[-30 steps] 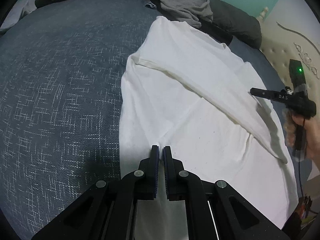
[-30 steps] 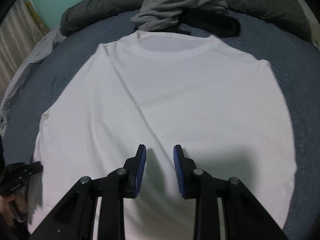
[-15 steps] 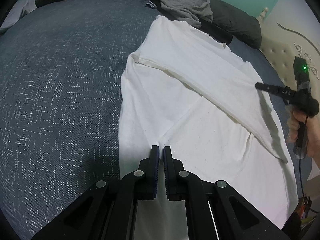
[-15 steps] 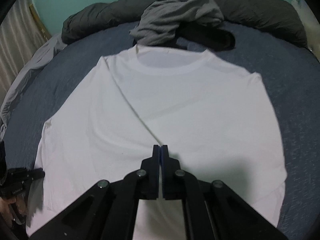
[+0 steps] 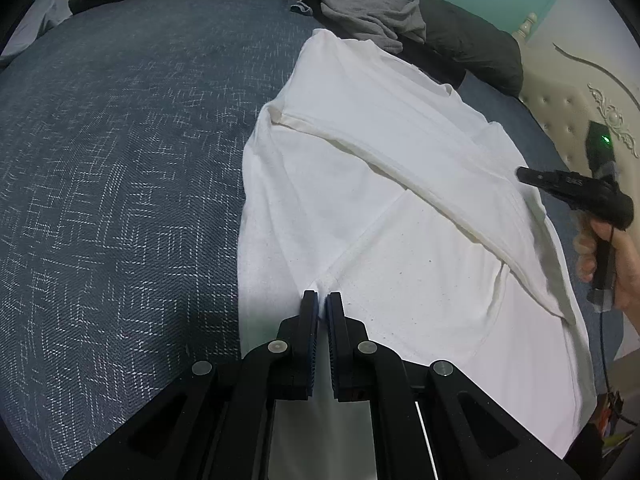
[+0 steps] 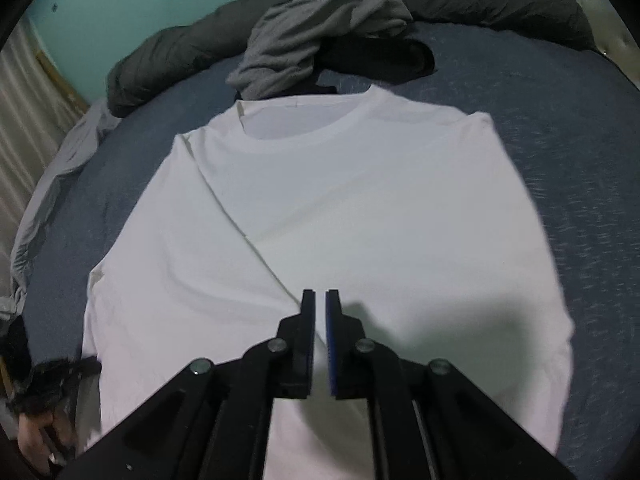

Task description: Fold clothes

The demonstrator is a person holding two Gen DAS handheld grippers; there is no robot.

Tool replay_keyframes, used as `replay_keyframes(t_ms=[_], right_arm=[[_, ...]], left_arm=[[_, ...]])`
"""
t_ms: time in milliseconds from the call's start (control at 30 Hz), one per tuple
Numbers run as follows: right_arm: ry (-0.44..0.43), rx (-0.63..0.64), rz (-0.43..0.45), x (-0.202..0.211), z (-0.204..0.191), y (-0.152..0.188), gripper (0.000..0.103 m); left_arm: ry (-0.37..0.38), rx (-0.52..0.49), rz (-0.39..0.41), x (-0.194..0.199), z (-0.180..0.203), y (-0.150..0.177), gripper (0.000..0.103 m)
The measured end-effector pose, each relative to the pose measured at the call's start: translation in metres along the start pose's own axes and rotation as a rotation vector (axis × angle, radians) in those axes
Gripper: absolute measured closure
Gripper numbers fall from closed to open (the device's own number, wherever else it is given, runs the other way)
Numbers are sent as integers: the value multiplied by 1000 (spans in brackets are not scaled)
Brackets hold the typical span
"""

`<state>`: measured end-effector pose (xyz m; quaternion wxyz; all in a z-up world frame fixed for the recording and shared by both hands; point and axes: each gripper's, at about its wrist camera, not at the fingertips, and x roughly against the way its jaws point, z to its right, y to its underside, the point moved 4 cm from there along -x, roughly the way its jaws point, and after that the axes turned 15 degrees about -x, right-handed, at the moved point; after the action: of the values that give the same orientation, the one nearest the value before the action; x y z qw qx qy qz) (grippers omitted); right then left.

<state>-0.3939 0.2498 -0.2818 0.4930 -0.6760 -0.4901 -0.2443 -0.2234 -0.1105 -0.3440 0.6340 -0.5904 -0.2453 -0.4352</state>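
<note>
A white T-shirt (image 5: 400, 200) lies flat on the bed, collar at the far end, with one side folded over in a long diagonal edge. My left gripper (image 5: 323, 300) is shut on a pinch of the shirt near its hem; creases run into the tips. In the right wrist view it shows at the shirt's (image 6: 360, 220) lower left corner, the left gripper (image 6: 86, 366) blurred. My right gripper (image 6: 320, 296) hovers over the shirt's middle, its jaws opening by a narrow slit with nothing between them. The left wrist view shows that right gripper (image 5: 522, 174) held by a hand (image 5: 624, 264) above the shirt's right side.
A crumpled grey garment (image 6: 320, 28) and a black one (image 6: 384, 60) lie just past the collar, against a dark rolled duvet (image 5: 472, 40). The blue patterned bed cover (image 5: 120, 160) spreads wide to the left. A cream tufted headboard (image 5: 568, 112) stands at the right.
The right gripper's jaws went from wide apart to closed, then parted slightly, while it drew back from the shirt toward its right side. The left gripper kept still, shut on the fabric.
</note>
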Motion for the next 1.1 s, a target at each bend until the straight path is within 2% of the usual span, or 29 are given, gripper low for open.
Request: replay_keyframes(t_ms=[67, 233, 300, 333, 367, 533, 633, 733, 800, 867, 933, 1100], right_arm=[[-21, 14, -19, 8, 7, 6, 78], [-66, 66, -87, 12, 14, 31, 78], [-40, 69, -112, 5, 17, 37, 83], [-30, 65, -121, 2, 19, 40, 95], [-27, 63, -110, 3, 19, 40, 98], [20, 91, 22, 24, 13, 28, 102], [69, 138, -2, 21, 10, 30, 102], [53, 82, -8, 30, 22, 27, 101], [30, 13, -12, 38, 36, 24, 99], [28, -24, -33, 44, 48, 27, 90], [35, -1, -59, 48, 56, 34, 83], [87, 62, -132, 47, 72, 54, 82]], left_arm=[[0, 0, 0, 0, 0, 0, 98], [-7, -3, -1, 0, 0, 0, 98], [-10, -5, -3, -1, 0, 0, 98], [-11, -6, -4, -1, 0, 0, 98], [-12, -7, -4, -2, 0, 0, 98], [-15, -12, -7, -3, 1, -2, 98], [-14, -13, -7, -3, 1, -3, 98], [-11, -11, -6, -3, 1, -4, 98], [-11, -10, -6, -3, 1, -4, 98], [-10, -12, -6, -4, 0, -4, 98], [-8, -10, -5, -4, 0, -4, 98], [-11, -10, -6, -4, 2, -2, 98]])
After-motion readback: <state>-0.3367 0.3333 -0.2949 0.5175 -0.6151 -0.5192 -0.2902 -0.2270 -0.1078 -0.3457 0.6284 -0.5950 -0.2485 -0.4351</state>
